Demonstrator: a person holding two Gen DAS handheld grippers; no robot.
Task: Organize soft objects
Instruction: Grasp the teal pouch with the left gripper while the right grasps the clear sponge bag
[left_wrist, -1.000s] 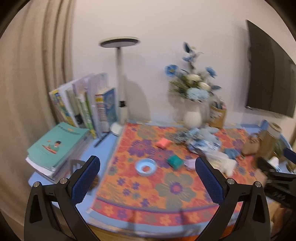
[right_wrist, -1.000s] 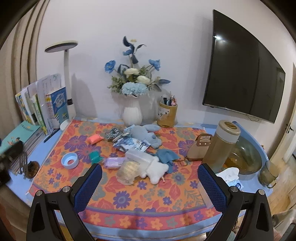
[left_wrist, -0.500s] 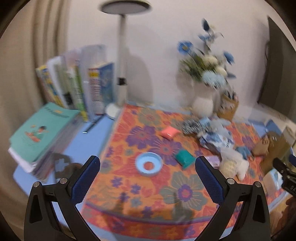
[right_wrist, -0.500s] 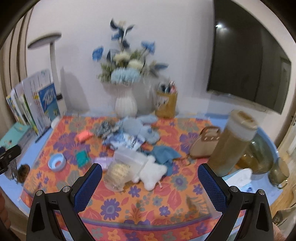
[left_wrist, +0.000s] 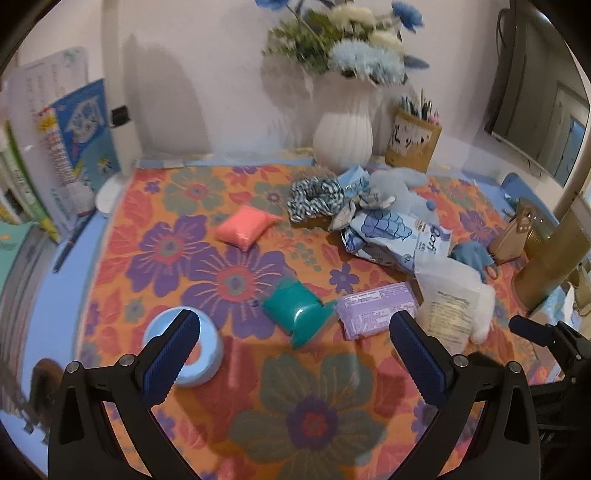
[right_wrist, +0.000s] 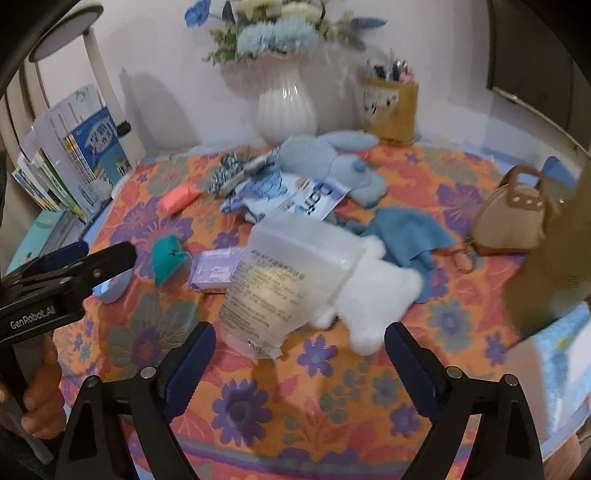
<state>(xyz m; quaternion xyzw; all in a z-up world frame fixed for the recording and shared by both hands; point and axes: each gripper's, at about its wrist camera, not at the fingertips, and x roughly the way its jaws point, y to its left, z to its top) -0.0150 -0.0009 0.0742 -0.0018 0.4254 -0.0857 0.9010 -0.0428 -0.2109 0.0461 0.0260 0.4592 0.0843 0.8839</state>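
The worktop (left_wrist: 155, 229), under a flowered cloth, is carrying the soft things in a heap toward its back right: a blue plush (right_wrist: 325, 162), a white plush (right_wrist: 373, 291), a teal pouch (left_wrist: 295, 306) nearer the middle. Both the left tool (left_wrist: 295, 354) and right tool (right_wrist: 299, 365) are hovering wide open, gripping nothing.
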